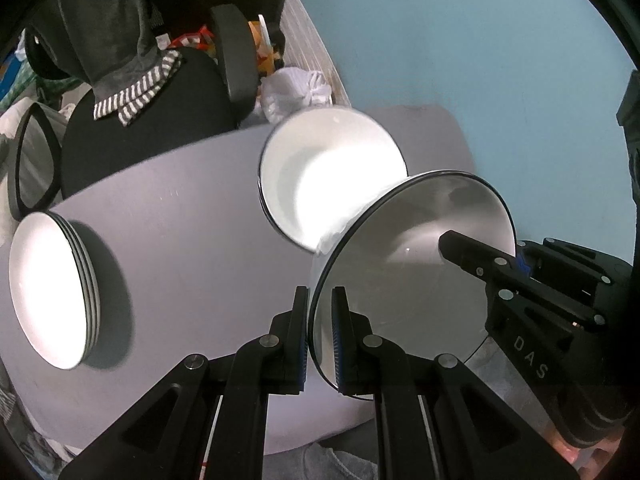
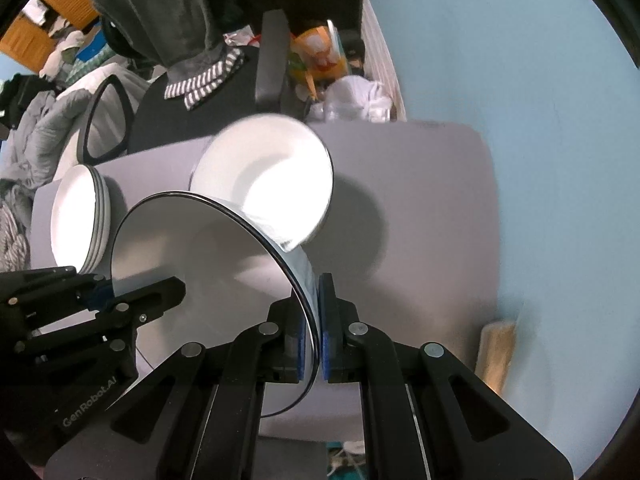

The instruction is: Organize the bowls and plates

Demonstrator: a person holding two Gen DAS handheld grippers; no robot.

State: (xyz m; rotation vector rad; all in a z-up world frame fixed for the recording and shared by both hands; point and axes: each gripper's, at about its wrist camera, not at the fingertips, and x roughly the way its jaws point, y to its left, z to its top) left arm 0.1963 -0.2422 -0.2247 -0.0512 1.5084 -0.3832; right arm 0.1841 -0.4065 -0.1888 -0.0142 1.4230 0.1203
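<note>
Both grippers hold one white bowl with a dark rim (image 1: pixel 412 248) above the grey table, on opposite rims. My left gripper (image 1: pixel 320 336) is shut on its near rim; my right gripper (image 1: pixel 516 260) clamps the far rim. In the right wrist view the bowl (image 2: pixel 208 248) is clamped by my right gripper (image 2: pixel 316 332), with the left gripper (image 2: pixel 104 288) on the other side. A second white bowl (image 1: pixel 332 176) sits on the table just behind and under the held one; it also shows in the right wrist view (image 2: pixel 268 176). A stack of white plates (image 1: pixel 52 288) lies at the table's left.
The grey table (image 1: pixel 192 240) has a rounded far edge. A black office chair (image 1: pixel 160 112) draped with a grey striped garment stands behind it, with clutter and a white bag (image 1: pixel 296 92) beside. A blue wall (image 1: pixel 480 60) is at right. A wooden piece (image 2: pixel 496 352) stands by the table's right.
</note>
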